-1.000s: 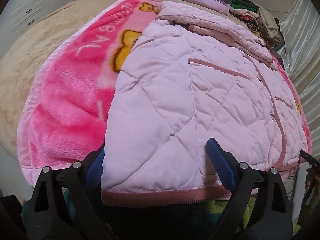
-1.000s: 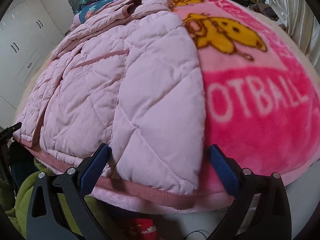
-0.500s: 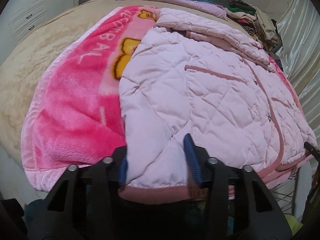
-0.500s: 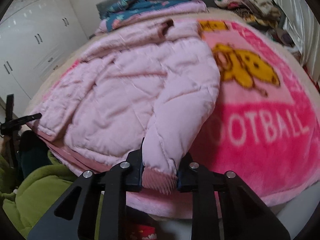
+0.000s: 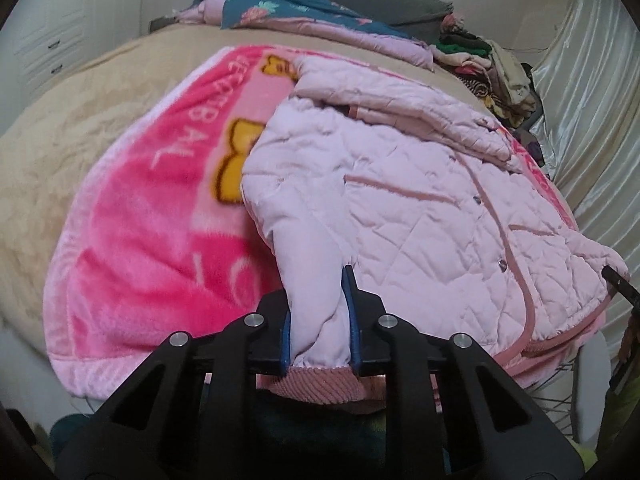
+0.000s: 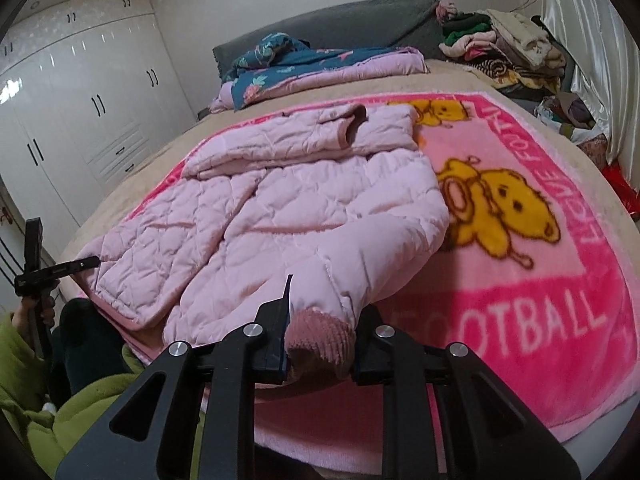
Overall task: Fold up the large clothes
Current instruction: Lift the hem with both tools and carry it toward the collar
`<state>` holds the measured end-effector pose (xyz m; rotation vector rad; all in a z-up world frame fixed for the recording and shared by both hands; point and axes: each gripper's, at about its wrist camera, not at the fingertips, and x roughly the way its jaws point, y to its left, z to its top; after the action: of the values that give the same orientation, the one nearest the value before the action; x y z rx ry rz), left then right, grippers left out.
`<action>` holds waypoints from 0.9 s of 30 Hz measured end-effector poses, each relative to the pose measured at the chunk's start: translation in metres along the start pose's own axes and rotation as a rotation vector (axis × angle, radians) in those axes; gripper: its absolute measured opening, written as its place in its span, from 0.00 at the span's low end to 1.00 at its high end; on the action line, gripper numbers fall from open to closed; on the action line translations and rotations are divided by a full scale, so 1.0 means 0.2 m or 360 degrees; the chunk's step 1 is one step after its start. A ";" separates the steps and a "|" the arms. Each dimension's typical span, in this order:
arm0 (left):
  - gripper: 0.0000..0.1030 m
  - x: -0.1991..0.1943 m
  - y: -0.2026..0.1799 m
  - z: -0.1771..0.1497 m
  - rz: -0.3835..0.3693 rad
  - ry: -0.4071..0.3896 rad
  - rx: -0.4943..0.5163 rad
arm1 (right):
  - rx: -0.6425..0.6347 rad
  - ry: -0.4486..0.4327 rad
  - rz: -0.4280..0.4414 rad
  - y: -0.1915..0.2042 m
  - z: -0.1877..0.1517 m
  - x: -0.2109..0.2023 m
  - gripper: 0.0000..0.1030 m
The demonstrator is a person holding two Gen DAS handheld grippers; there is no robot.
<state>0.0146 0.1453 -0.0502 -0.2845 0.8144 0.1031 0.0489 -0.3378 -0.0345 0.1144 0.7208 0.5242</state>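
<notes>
1. A white wardrobe [image 6: 80,120] is standing along the left wall, beside the bed [image 6: 560,128].
2. A pink blanket [image 5: 140,248] with a yellow bear and "FOOTBALL" lettering is lying across the bed, covering its beige cover.
3. The left claw [image 5: 318,320] is pinching the bottom hem of the pale pink quilted jacket [image 5: 400,200] at its left corner, its blue pads pressed against the bunched fabric.
4. The jacket is lying front-up on the blanket, its sleeves folded across the top near the collar.
5. The right claw [image 6: 320,320] is pinching the jacket's [image 6: 300,208] ribbed hem at the right corner, with that corner raised off the blanket [image 6: 540,320].
6. A pile of folded clothes [image 6: 500,48] is sitting at the far right of the bed, near the shiny curtain [image 5: 592,120].
</notes>
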 end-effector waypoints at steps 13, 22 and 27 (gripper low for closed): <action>0.12 -0.05 -0.05 0.12 0.0011 -0.0096 0.0023 | 0.0104 -0.0101 0.0034 -0.05 0.09 -0.03 0.18; 0.12 -0.09 -0.09 0.24 0.0006 -0.0181 0.0036 | 0.0166 -0.0165 0.0058 -0.07 0.21 -0.04 0.18; 0.12 -0.10 -0.10 0.30 0.0003 -0.0214 0.0033 | 0.0159 -0.0203 0.0061 -0.07 0.28 -0.05 0.18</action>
<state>0.0475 0.1439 0.0086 -0.2543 0.6817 0.1145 0.0853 -0.3500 0.0102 0.2530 0.6210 0.5127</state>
